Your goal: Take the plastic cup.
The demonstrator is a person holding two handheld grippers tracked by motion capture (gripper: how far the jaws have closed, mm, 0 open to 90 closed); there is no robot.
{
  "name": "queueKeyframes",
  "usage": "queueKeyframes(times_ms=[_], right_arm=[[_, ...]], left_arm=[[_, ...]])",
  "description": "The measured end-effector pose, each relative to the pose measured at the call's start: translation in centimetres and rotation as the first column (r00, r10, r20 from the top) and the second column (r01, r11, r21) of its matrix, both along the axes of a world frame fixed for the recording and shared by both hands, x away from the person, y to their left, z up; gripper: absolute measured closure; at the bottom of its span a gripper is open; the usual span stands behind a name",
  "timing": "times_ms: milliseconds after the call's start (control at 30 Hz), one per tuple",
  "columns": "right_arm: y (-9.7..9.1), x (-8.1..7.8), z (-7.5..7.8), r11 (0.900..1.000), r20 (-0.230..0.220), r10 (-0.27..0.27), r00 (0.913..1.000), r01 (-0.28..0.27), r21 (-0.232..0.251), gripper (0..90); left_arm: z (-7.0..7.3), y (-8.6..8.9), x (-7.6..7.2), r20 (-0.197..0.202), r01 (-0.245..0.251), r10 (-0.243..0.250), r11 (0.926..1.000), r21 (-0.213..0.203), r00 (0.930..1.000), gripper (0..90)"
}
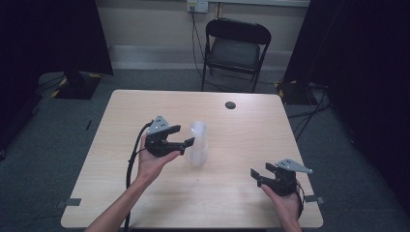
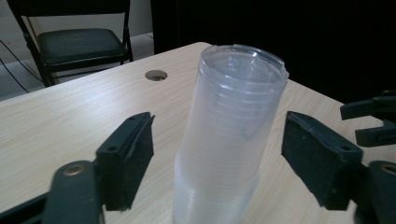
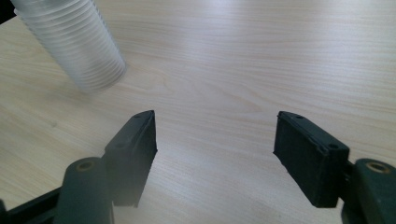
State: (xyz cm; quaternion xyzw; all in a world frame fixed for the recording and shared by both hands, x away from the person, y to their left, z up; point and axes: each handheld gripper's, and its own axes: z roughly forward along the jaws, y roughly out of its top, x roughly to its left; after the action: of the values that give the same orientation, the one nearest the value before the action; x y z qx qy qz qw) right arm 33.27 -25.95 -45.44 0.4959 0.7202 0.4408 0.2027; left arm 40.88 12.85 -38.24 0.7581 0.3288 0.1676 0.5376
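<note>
A tall stack of clear plastic cups stands upright near the middle of the wooden table. My left gripper is open just left of it. In the left gripper view the stack of cups rises between the two jaws, with a gap on each side. My right gripper is open near the table's front right, well apart from the cups. In the right gripper view nothing but bare table lies between its jaws, and the stack of cups shows at the upper left.
A round cable hole sits near the table's far edge. A black folding chair stands beyond the table. Dark curtains hang at both sides. The other gripper shows at the right of the left gripper view.
</note>
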Motion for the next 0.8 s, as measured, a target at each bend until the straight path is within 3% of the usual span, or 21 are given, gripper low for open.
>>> queueKeyframes(times_ms=[200, 467, 633, 800], right_arm=[[-0.2, -0.2, 0.0, 1.0000, 0.001, -0.004, 1.0000, 0.005, -0.005, 29.5], [0.0, -0.1, -0.2, 1.0000, -0.010, 0.001, 0.9999, -0.001, -0.008, 30.0], [0.1, -0.1, -0.3, 0.9999, -0.012, 0.007, 0.9999, -0.007, -0.013, 30.3], [0.1, 0.0, -0.4, 0.9999, -0.017, 0.009, 0.9998, -0.009, -0.013, 30.3]], left_arm=[[0.3, -1.1, 0.6, -0.001, 0.016, -0.016, 0.9998, -0.008, 0.9999, 15.8], [-0.7, -3.3, 1.4, 0.005, 0.047, -0.048, 0.9950, 0.088, 0.9988, 19.0], [-1.1, -4.0, 2.1, -0.004, 0.057, -0.056, 0.9942, 0.091, 0.9984, 21.2], [-1.7, -4.9, 2.4, 0.004, 0.052, -0.053, 0.9904, 0.128, 0.9986, 26.2]])
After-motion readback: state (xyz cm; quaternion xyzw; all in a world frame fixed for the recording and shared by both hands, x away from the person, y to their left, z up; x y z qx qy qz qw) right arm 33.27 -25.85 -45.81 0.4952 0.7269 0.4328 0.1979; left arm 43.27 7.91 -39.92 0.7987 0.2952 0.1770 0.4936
